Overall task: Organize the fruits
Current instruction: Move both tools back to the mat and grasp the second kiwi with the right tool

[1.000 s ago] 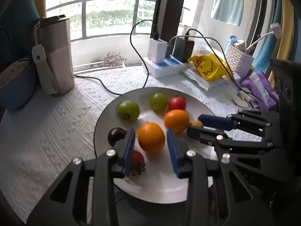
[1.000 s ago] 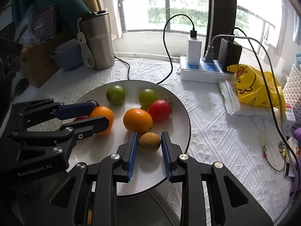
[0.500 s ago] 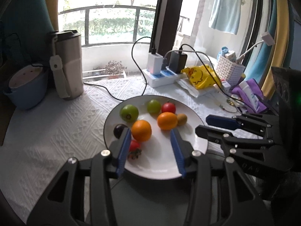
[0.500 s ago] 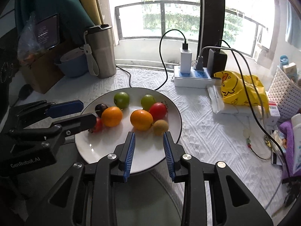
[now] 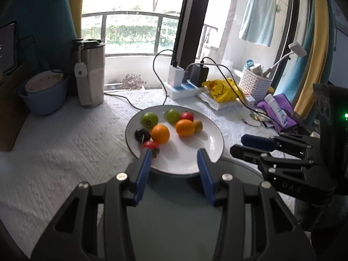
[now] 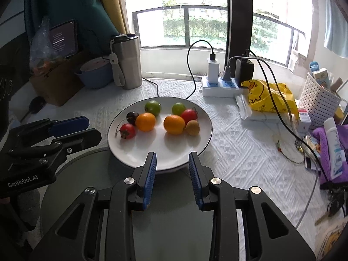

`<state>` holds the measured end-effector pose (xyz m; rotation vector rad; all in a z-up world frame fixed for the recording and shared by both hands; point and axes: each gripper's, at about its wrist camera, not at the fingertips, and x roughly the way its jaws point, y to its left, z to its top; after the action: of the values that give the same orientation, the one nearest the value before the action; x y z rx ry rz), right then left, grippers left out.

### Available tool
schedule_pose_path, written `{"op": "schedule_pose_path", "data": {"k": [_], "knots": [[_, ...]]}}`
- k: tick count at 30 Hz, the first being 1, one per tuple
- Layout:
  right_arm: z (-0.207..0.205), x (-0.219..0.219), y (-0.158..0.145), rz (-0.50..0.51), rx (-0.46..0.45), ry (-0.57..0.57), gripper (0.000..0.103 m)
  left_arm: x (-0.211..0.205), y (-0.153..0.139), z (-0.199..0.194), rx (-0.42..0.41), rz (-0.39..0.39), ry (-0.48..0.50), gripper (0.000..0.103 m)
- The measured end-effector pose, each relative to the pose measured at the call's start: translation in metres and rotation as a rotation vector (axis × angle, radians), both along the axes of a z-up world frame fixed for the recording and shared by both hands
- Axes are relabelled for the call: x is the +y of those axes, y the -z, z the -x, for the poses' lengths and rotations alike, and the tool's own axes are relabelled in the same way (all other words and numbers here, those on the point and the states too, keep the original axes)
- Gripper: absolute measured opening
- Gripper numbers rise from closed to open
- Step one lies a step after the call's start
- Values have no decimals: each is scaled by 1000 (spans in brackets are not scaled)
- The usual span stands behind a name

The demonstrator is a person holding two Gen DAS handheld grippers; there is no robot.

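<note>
Left gripper [image 5: 175, 158] and right gripper [image 6: 171, 163], both spread and empty, are shown before the plate [image 6: 130, 152]; the strawberry [image 6: 127, 131] is fully exposed only in the right view.

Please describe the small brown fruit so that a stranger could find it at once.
Find the white plate before the window. On its right side lies the right-hand orange, and the small brown fruit touches it. It alone is dull tan, not glossy.

- Your steel tumbler [image 6: 126, 62] stands on the desk [image 6: 235, 152] beside a blue bowl [image 6: 95, 75].
- A white power strip [image 6: 219, 87] carries two chargers.
- A yellow duck bag [image 6: 268, 96] lies near your white basket [image 6: 319, 104].
</note>
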<state>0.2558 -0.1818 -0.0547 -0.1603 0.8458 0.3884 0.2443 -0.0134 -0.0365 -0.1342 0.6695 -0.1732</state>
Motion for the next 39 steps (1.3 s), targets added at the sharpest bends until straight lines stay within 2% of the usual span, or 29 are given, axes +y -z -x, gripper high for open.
{"op": "schedule_pose_path", "data": {"k": [18, 21, 23, 39], "knots": [[39, 6, 27, -5, 61, 0, 33, 11, 27, 53, 27, 17, -30, 45], [39, 8, 33, -1, 77, -3, 34, 14, 34, 56, 39, 21, -39, 46], [37, 10, 38, -1, 85, -4, 40, 17, 38, 57, 47, 25, -48, 46], [26, 22, 54, -5, 132, -44, 40, 16, 44, 49, 69, 14, -58, 46]]}}
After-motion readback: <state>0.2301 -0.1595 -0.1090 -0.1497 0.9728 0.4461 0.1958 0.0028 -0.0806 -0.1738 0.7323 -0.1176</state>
